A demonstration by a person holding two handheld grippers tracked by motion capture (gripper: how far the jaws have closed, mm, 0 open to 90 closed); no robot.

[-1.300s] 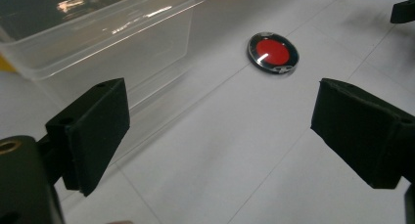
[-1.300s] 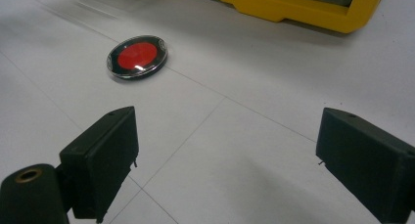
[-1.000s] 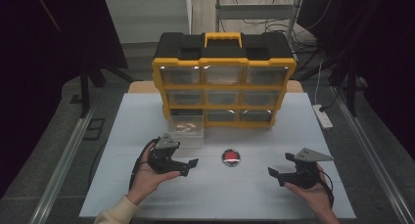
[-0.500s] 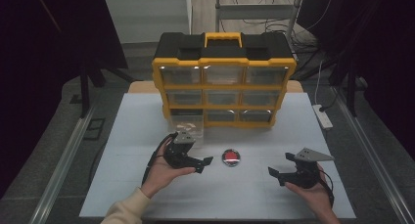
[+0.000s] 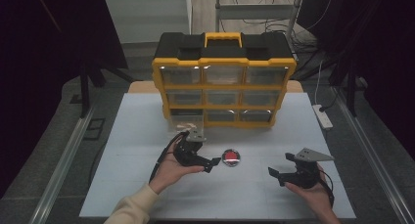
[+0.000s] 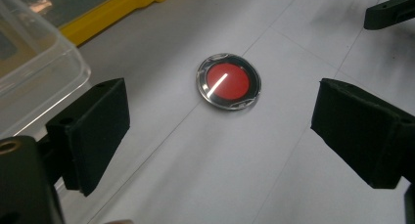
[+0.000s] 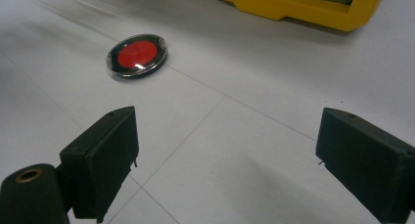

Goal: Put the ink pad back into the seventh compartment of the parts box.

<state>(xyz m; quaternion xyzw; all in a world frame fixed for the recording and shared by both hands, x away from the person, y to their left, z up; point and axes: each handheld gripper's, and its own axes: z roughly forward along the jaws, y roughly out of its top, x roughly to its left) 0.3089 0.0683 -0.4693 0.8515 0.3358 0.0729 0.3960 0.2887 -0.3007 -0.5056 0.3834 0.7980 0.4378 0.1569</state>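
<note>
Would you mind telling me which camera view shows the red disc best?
The left gripper view: the red disc lies large and sharp, centred ahead of its jaws. The right gripper view shows it farther off, obliquely; the high view shows it tiny.

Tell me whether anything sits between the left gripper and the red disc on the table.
Nothing visible does. The left gripper has its jaws open, and the red disc lies flat on bare white table ahead of the gap between them. The clear plastic drawer stands off to one side, clear of that path.
</note>
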